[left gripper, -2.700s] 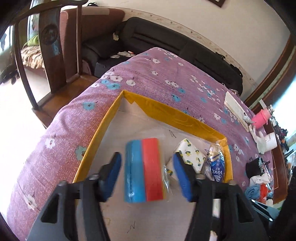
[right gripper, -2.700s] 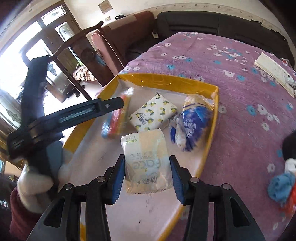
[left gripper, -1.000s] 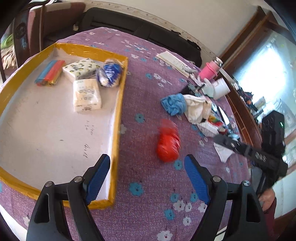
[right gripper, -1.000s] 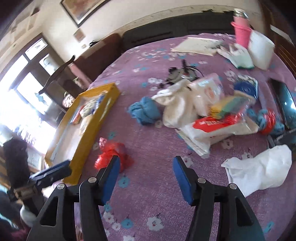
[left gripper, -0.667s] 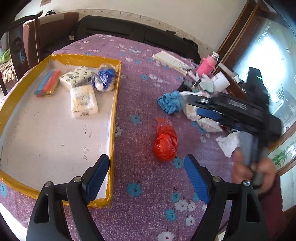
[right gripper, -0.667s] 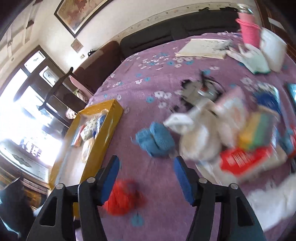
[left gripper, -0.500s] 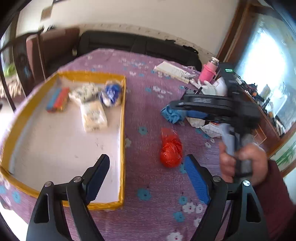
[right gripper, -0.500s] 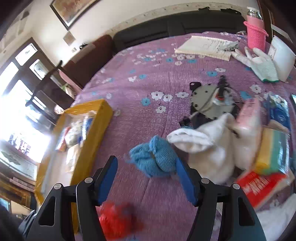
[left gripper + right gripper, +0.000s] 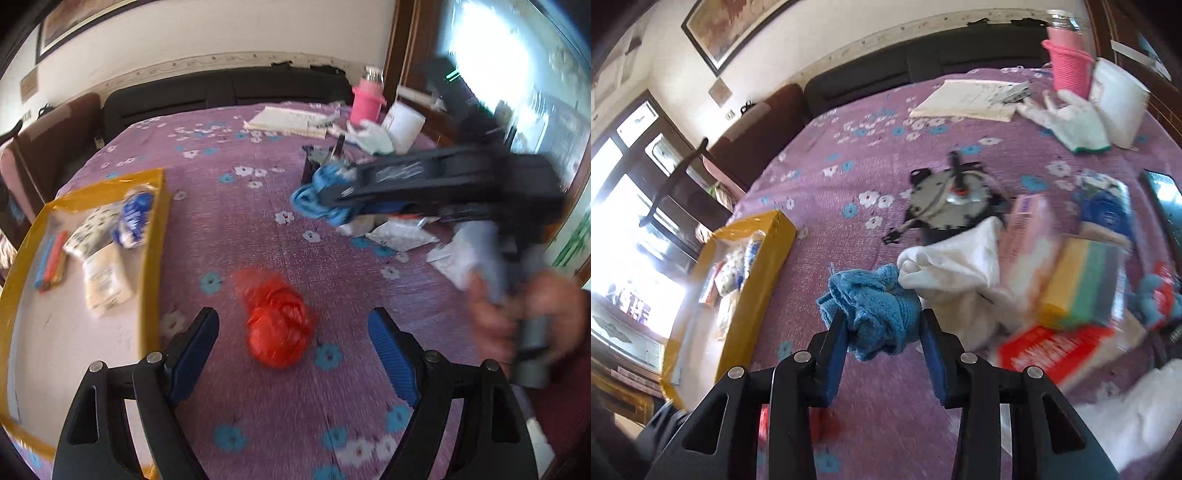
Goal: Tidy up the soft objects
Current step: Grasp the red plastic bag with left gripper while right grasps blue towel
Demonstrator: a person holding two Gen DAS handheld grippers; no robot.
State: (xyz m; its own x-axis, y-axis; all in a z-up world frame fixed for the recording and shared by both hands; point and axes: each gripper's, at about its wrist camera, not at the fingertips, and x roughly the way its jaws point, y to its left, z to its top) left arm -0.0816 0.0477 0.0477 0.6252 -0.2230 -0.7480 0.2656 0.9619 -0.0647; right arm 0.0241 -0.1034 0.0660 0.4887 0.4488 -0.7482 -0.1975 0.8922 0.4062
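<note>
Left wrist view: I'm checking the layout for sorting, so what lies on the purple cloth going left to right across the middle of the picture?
Yellow-rimmed tray → red plastic bag bundle → blue knitted cloth → hand holding the right gripper, whose jaws are closing around that cloth.

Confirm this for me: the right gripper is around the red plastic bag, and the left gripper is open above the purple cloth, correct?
Not quite. The right wrist view shows the right gripper closing around the blue knitted cloth. The red plastic bag lies untouched below the open left gripper.
</note>
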